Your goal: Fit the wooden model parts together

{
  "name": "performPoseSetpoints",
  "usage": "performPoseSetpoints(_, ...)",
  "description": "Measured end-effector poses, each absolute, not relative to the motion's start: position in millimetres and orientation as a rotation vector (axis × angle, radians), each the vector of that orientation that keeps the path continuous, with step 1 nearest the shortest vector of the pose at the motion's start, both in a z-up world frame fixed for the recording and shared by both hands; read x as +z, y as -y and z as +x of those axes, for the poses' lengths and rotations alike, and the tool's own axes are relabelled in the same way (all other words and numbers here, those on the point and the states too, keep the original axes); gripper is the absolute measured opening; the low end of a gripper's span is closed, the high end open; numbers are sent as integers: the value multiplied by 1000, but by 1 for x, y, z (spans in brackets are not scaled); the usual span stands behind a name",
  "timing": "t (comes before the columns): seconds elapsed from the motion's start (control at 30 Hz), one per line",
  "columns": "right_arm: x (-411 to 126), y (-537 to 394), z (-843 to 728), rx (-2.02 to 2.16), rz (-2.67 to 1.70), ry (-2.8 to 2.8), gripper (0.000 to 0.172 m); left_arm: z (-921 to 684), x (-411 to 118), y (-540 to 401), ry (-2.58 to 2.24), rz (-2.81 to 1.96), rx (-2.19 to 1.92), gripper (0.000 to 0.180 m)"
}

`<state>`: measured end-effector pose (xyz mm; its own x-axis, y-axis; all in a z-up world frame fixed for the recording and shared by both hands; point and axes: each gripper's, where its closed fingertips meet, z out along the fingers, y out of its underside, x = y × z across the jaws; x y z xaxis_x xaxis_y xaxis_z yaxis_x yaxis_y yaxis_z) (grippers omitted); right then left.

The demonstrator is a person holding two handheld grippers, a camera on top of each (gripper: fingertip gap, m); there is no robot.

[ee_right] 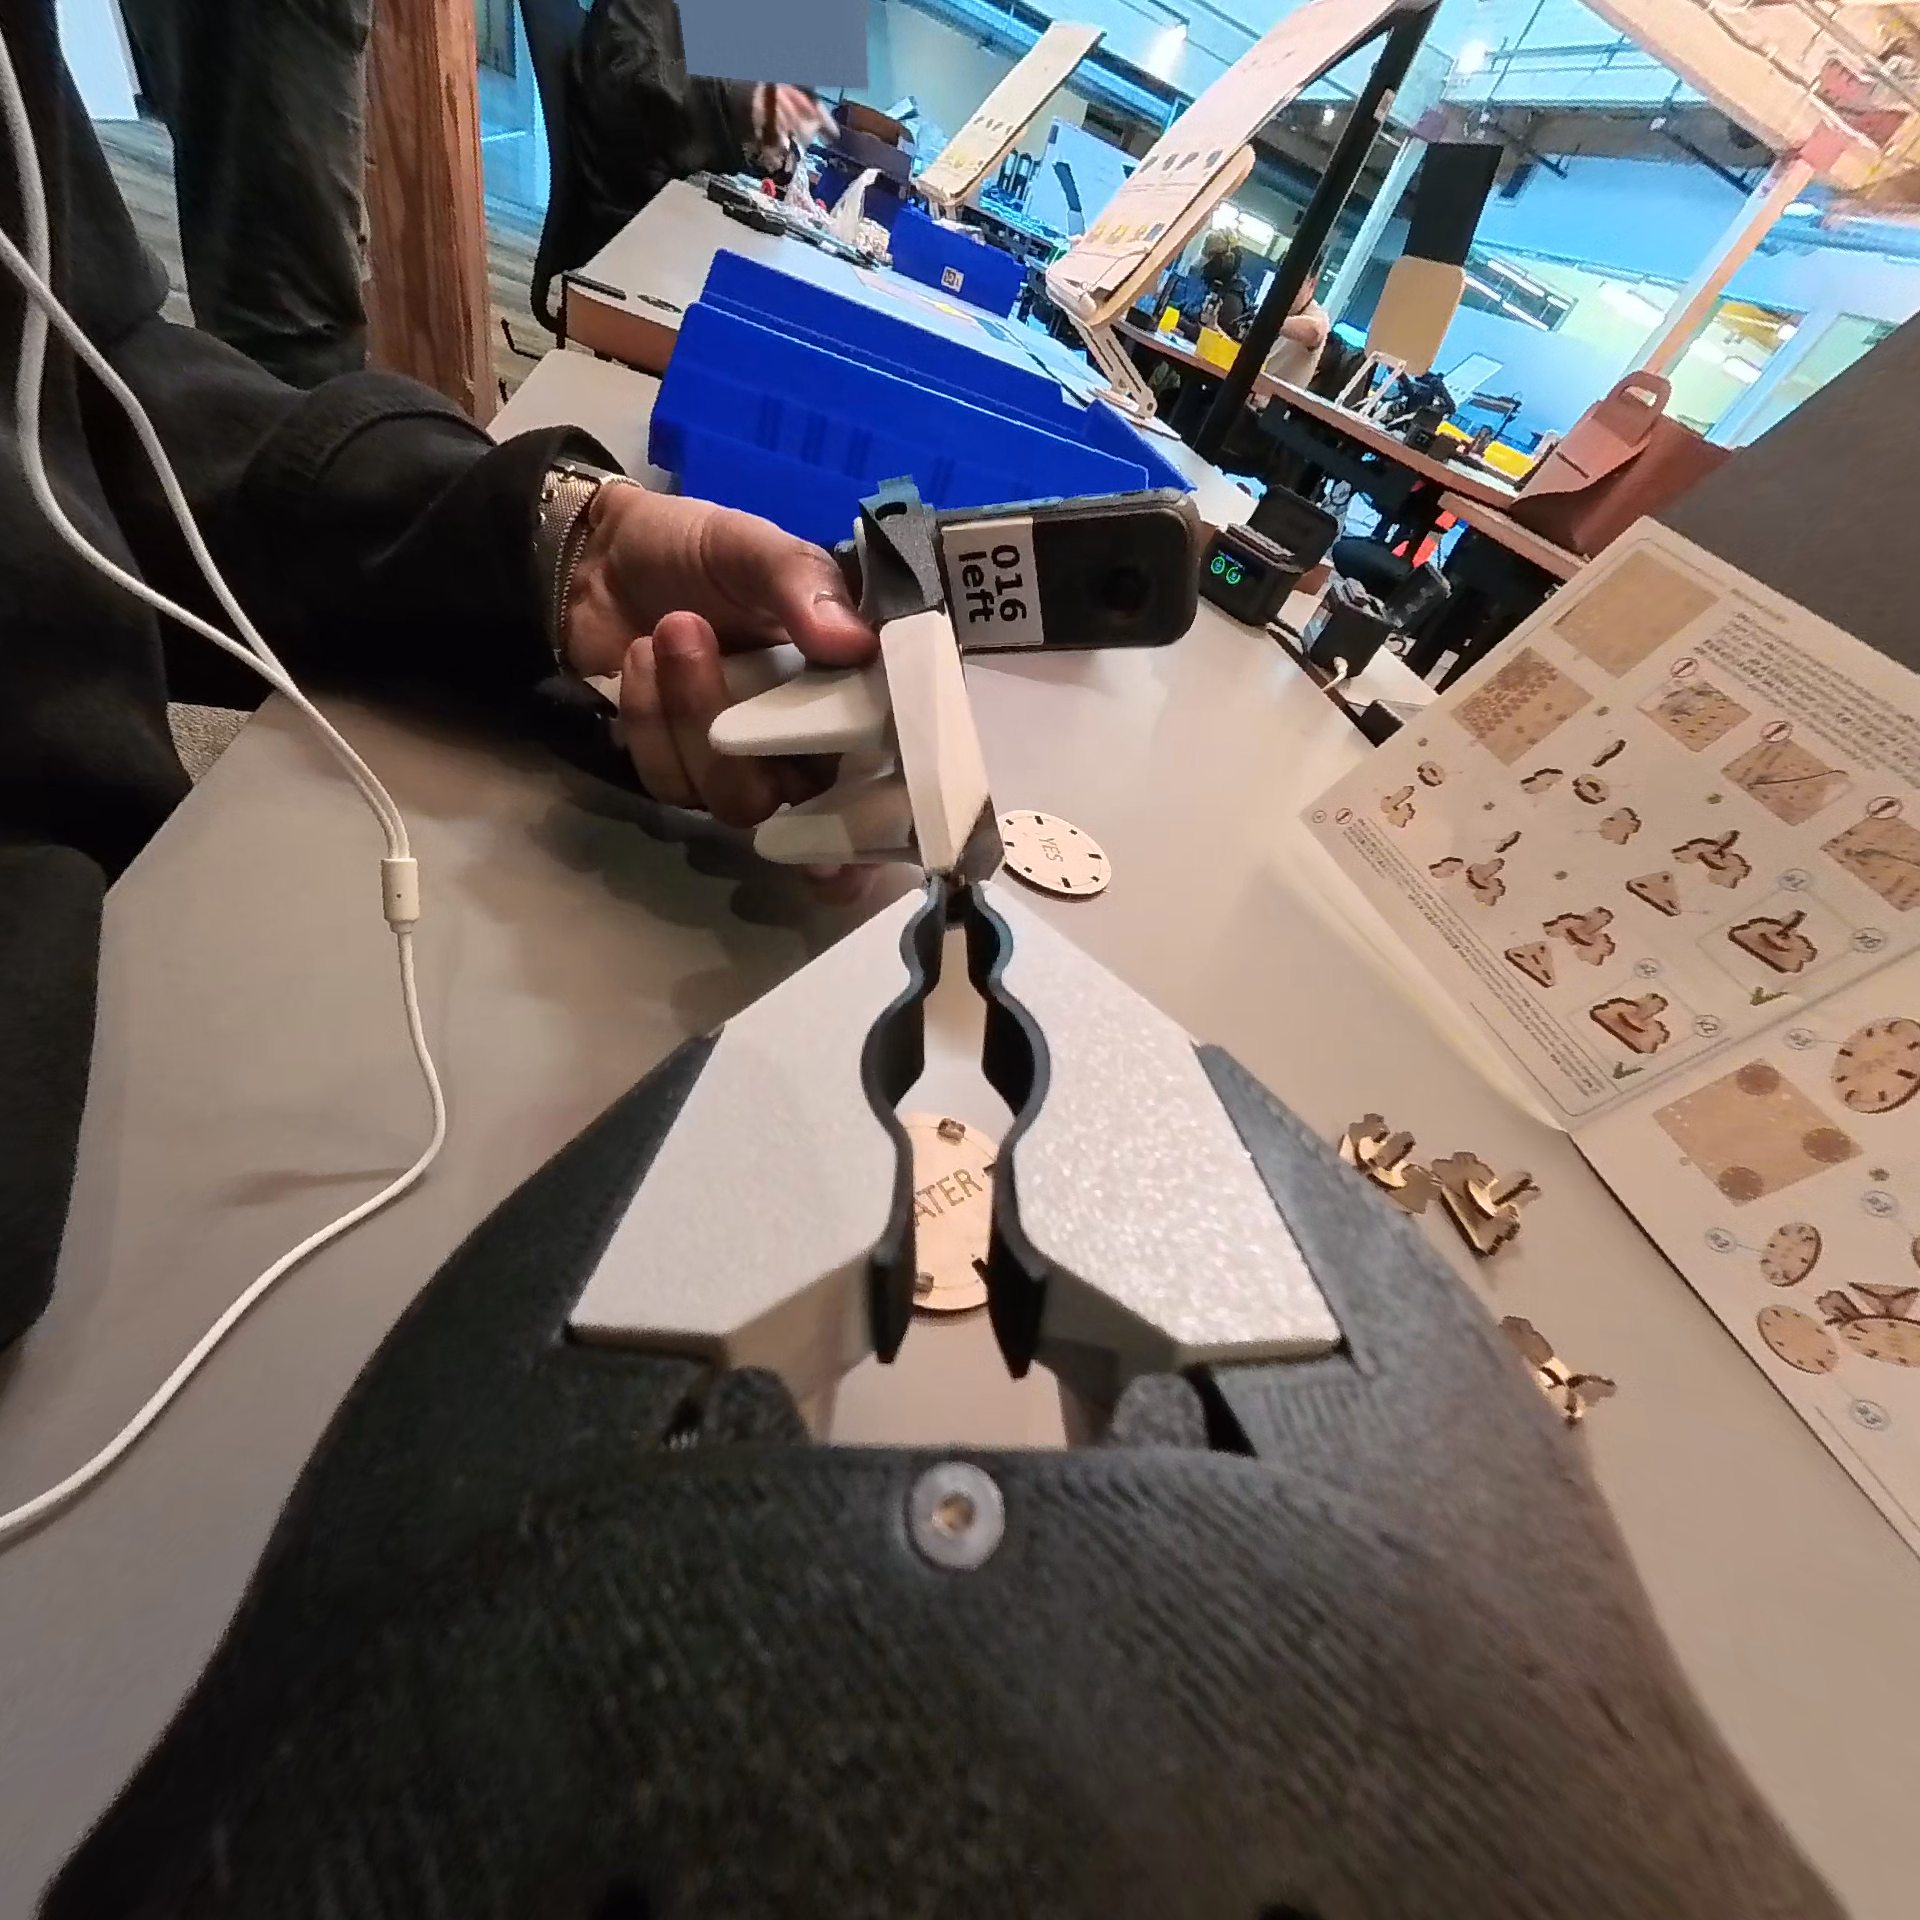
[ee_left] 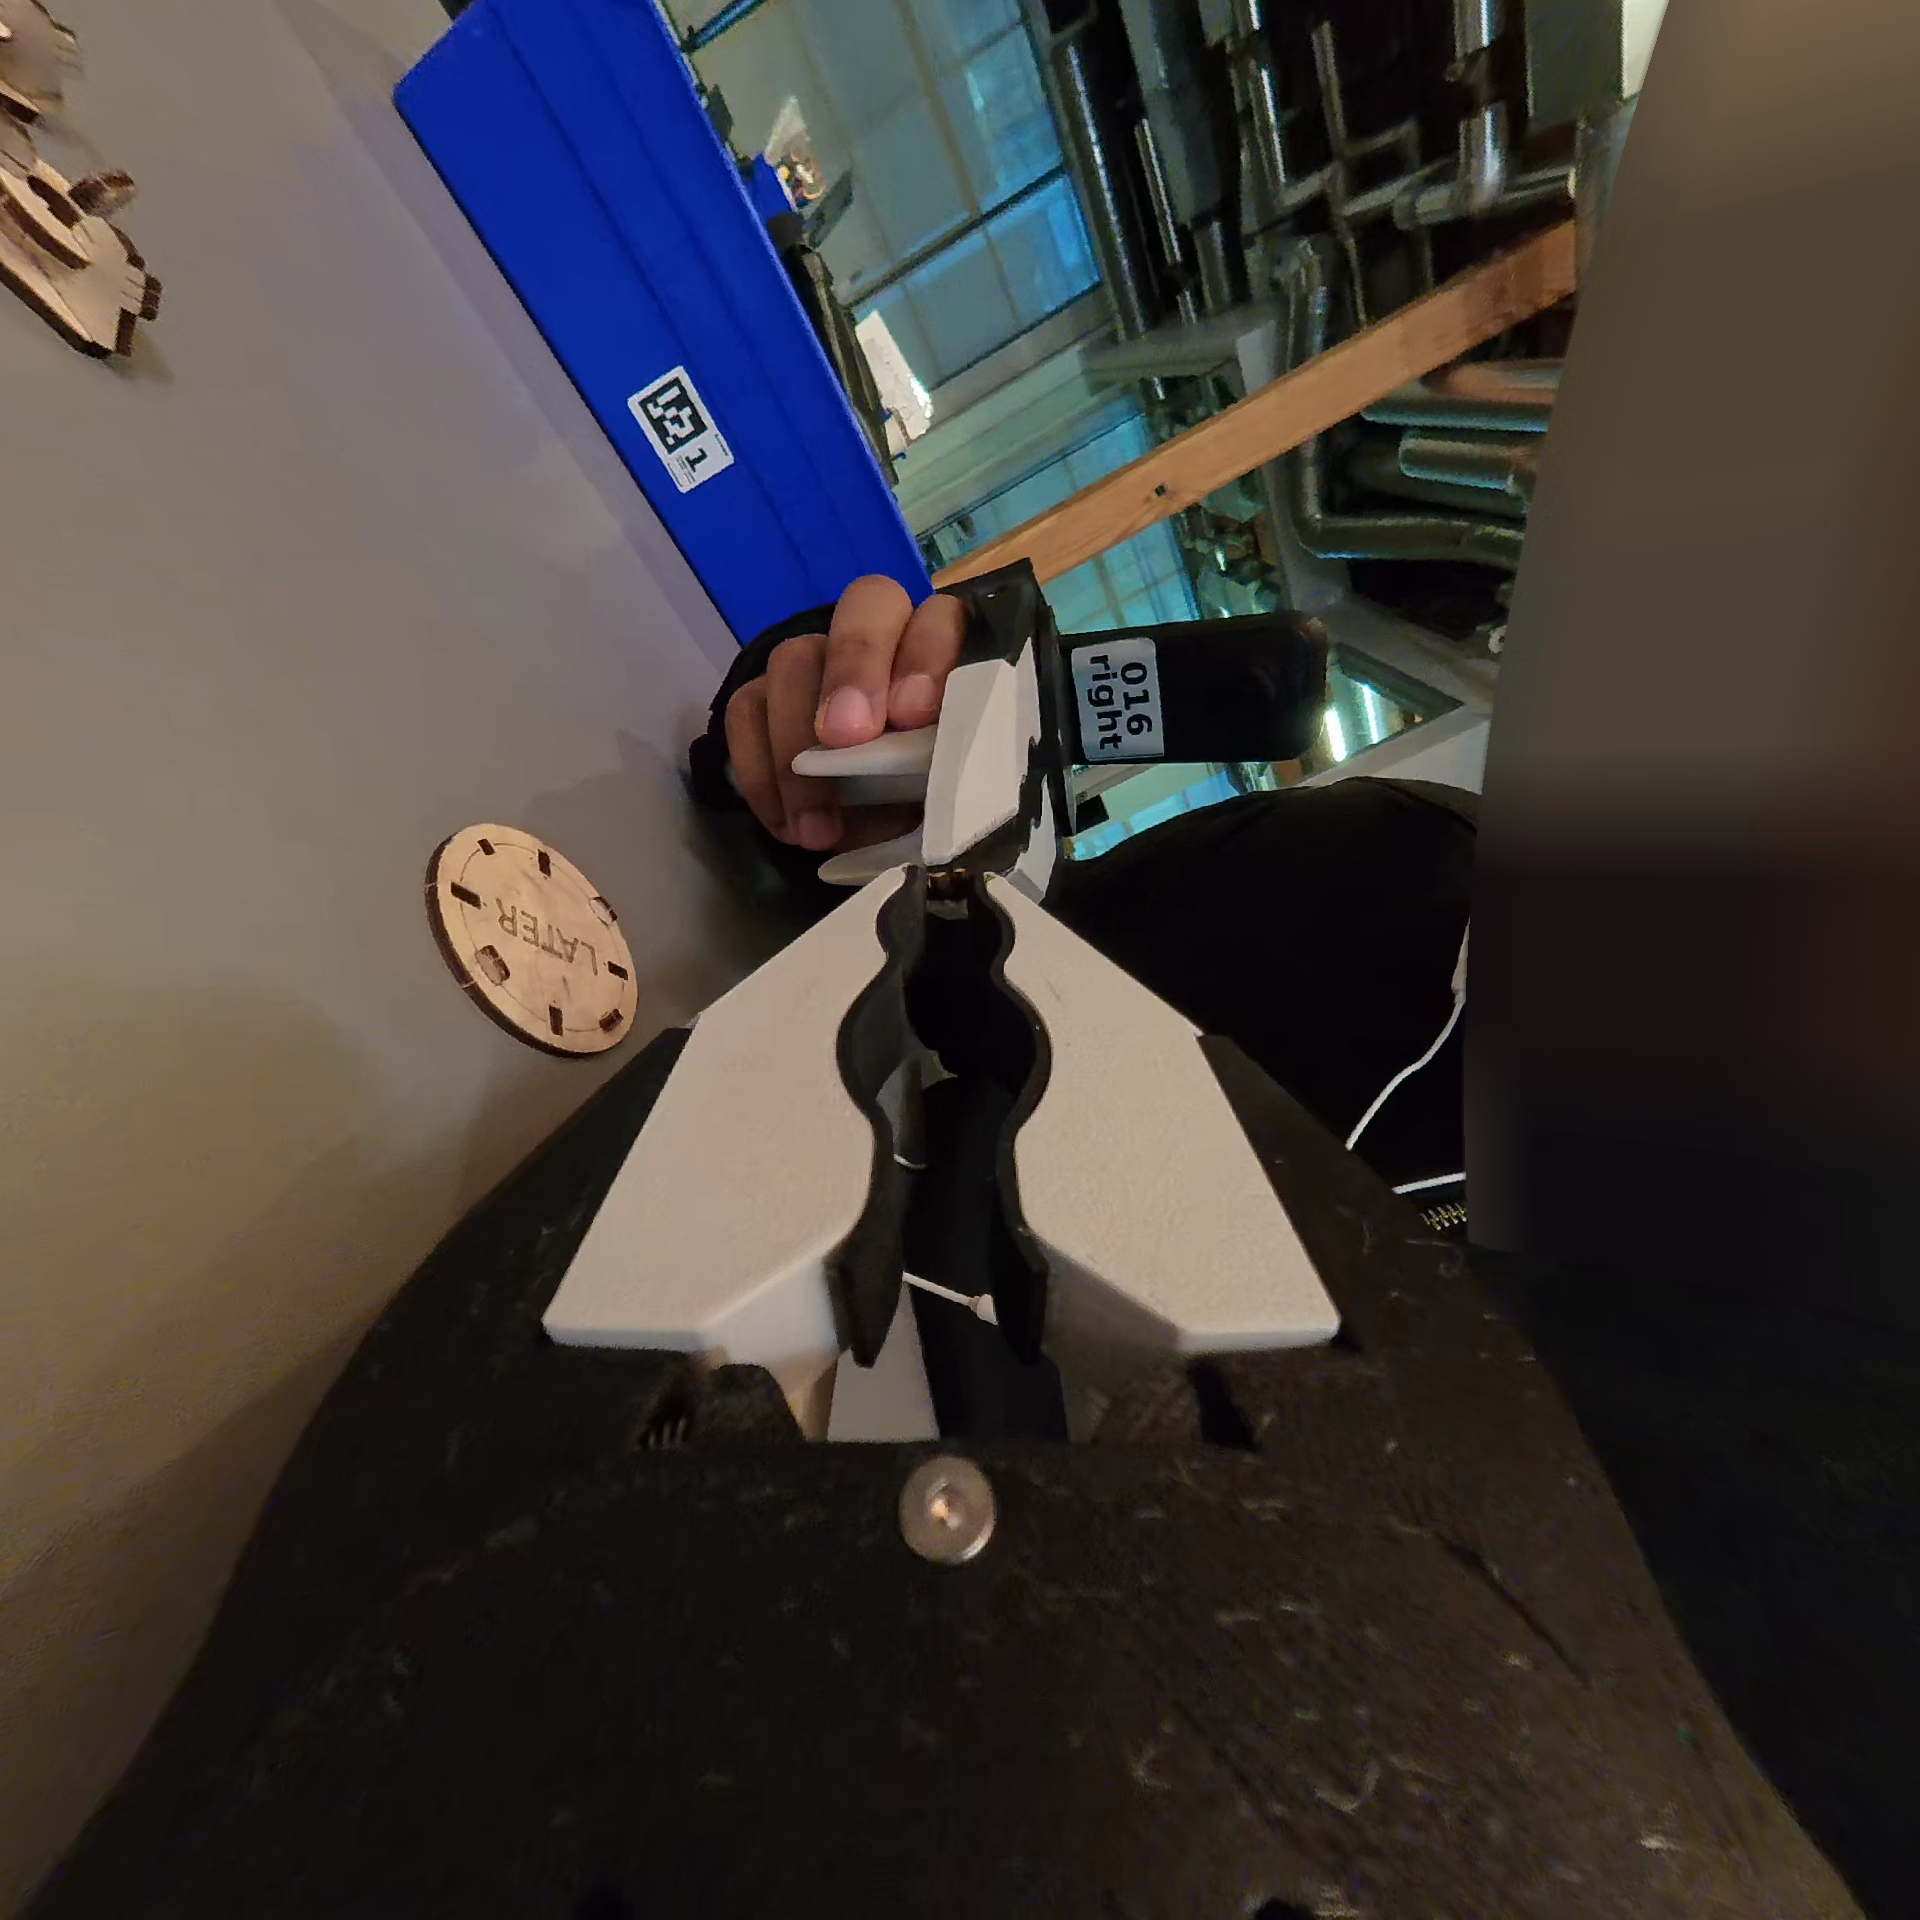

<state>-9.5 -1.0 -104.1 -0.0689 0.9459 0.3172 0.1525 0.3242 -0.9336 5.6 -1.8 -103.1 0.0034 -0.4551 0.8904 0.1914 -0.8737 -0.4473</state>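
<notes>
Right wrist view, two wooden discs (ee_right: 1055, 852), one booklet (ee_right: 1621, 831)

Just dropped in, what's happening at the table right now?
A person holds both grippers over the grey table, tip to tip. The left gripper pinches a small brown piece. The right gripper is closed right against it; whether it grips too is unclear. One wooden disc lies beneath, another disc beyond, with an instruction sheet and loose wooden parts alongside.
</notes>
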Motion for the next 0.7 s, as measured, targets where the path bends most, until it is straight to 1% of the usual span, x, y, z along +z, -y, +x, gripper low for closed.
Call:
performPoseSetpoints(0.47, -100, 3, -8, 940, -1036, 1489, 1, 5, -98, 3, -263, -1807, -1964, 4)
performPoseSetpoints(0.5, -99, 4, -7, 944, -1031, 1487, 1, 4, -98, 3, -258, -1803, -1973, 1)
performPoseSetpoints(0.7, -98, 4, -7, 930, -1014, 1489, 1, 1, -97, 1, -226, -1788, -1984, 0)
